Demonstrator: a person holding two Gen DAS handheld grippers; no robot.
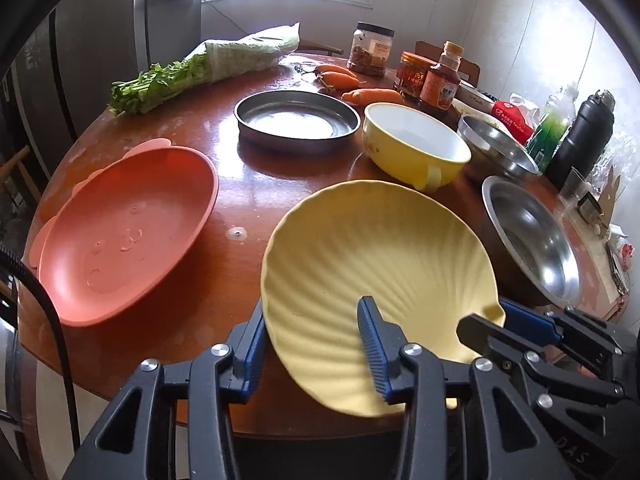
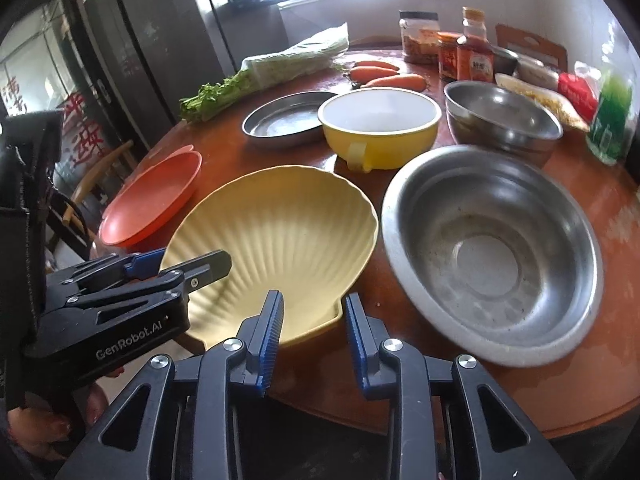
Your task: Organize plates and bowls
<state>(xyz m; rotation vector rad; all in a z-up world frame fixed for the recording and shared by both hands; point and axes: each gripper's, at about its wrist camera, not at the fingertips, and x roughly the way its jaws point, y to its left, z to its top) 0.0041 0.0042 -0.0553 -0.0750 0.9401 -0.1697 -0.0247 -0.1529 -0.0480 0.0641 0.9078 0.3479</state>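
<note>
A pale yellow shell-shaped plate (image 1: 380,248) (image 2: 280,220) lies at the near edge of the round brown table (image 1: 240,196), its near side jutting past the edge. My left gripper (image 1: 314,306) (image 2: 180,260) is shut on its left rim, one pad inside and one outside. My right gripper (image 2: 313,296) (image 1: 486,314) is shut on the plate's small hinge tab. An orange plate (image 1: 128,236) (image 2: 152,196) sits to the left. A steel tray (image 1: 296,120), a yellow handled bowl (image 1: 416,144) and two steel bowls (image 2: 492,256) (image 2: 500,112) stand behind and to the right.
Wrapped celery (image 1: 208,72), carrots (image 1: 372,96), jars and a sauce bottle (image 1: 440,80) crowd the far side. A green bottle (image 1: 552,128) and a black flask (image 1: 584,136) stand at the right. A wooden chair (image 2: 92,184) sits beside the table on the left.
</note>
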